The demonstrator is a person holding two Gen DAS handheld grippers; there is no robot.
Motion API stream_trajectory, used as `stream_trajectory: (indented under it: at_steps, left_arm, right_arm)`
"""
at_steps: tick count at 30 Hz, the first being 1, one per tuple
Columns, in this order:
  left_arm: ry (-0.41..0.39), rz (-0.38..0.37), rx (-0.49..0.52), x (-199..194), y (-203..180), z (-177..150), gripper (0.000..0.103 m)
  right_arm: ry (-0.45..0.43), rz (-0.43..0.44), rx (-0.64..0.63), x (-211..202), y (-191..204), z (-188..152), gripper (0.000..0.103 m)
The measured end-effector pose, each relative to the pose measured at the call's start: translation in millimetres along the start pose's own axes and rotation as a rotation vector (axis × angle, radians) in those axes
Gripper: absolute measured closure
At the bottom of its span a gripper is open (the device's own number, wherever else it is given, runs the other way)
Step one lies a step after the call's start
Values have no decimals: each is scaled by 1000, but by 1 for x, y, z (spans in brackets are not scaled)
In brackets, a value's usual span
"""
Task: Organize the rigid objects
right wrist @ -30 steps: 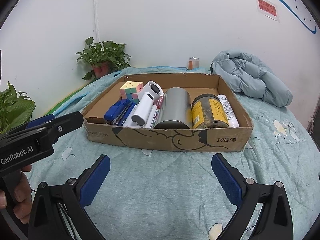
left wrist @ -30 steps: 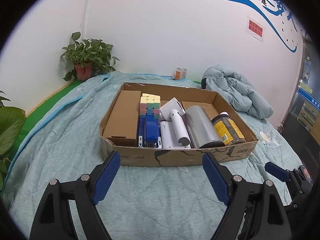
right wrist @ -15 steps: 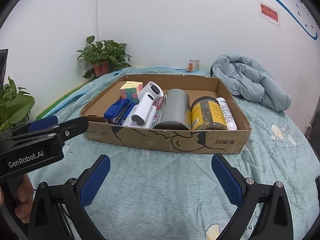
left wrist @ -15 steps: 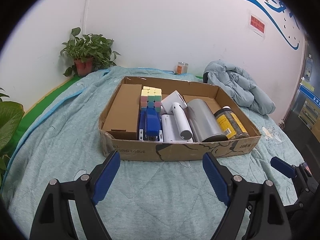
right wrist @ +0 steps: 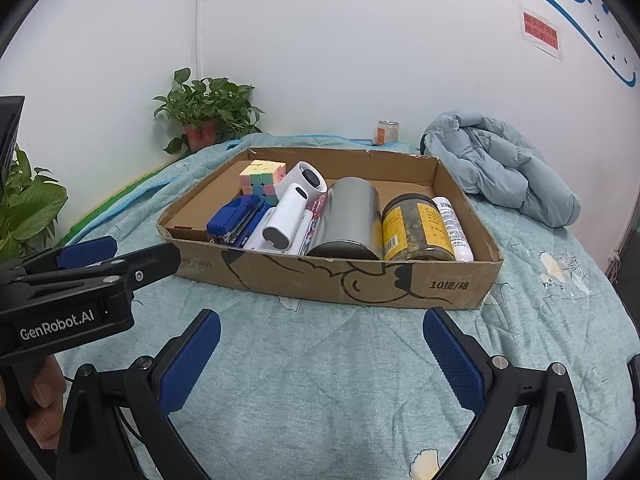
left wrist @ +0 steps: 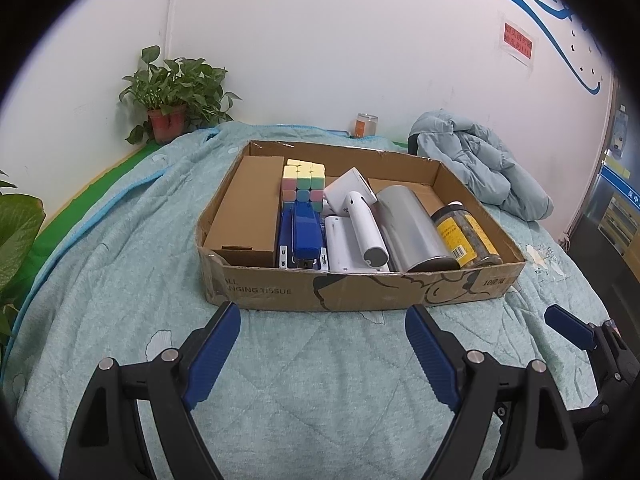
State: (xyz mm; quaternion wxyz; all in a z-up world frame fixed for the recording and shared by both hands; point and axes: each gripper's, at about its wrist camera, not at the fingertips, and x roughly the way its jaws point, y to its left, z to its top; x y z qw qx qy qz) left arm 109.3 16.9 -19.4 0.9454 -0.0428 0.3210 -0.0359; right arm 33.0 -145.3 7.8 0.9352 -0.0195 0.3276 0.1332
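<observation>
cardboard box: seen centre frame in both wrist views, resting on the quilted bed; open top, low walls.
contents, left to right in left wrist view: brown carton along the left wall; pastel puzzle cube behind blue stapler; white dryer-like device lying over a flat white item; silver cylinder on its side; yellow-label jar on its side; white tube against the right wall, shown only in right wrist view.
packing: items lie side by side, mostly touching; bare floor of the box is left at the back right.
task state: judged near done or done, since no loose rigid object is seen on the bed outside the box.
left hand-held gripper: lower centre of its view, jaws spread wide, nothing between them, held short of the box front wall.
right hand-held gripper: lower centre of its view, jaws apart, empty, also short of the box.
step in hand: judged a pause or check before the next pick or retreat.
doing it well: if an item is to be shifted, a side-on grasp across the narrow width is advised; cylinder and jar may roll, so they are best kept wedged against neighbours.
risk: thin box wall may be dragged if clipped.
surroundings: blue jacket at right, potted plant upper left, small can by the wall.
</observation>
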Motion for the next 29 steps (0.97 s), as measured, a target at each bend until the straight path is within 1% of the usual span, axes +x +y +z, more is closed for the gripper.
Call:
stream_trajectory:
  at_steps: [14,19,21,23,25,26,29]
  left_arm:
    - [15,14,8,5,0,-1,18]
    - [34,0,-6,9,2,-1,18]
    - [42,11,-1,11,2,-1,18]
    - [23,13,18,11,1,-2,18]
    - [-22,18,39,6,-2,-3,12]
    - [-29,14,36,6,-2,-4,11]
    - [-14,7,20,9,0,-2,10]
  right_arm:
    - [21,-14,8,4,0,-1,1]
    - [22,-19,5,6,2,-1,1]
    - [23,-20,6,8,2,-1,1]
    - [24,-22,7,9,2,-1,1]
    - [23,-23,7,10,2,0,1]
    - [24,-24,6,11,2,0,1]
    - [25,-31,2,12,3,0,1]
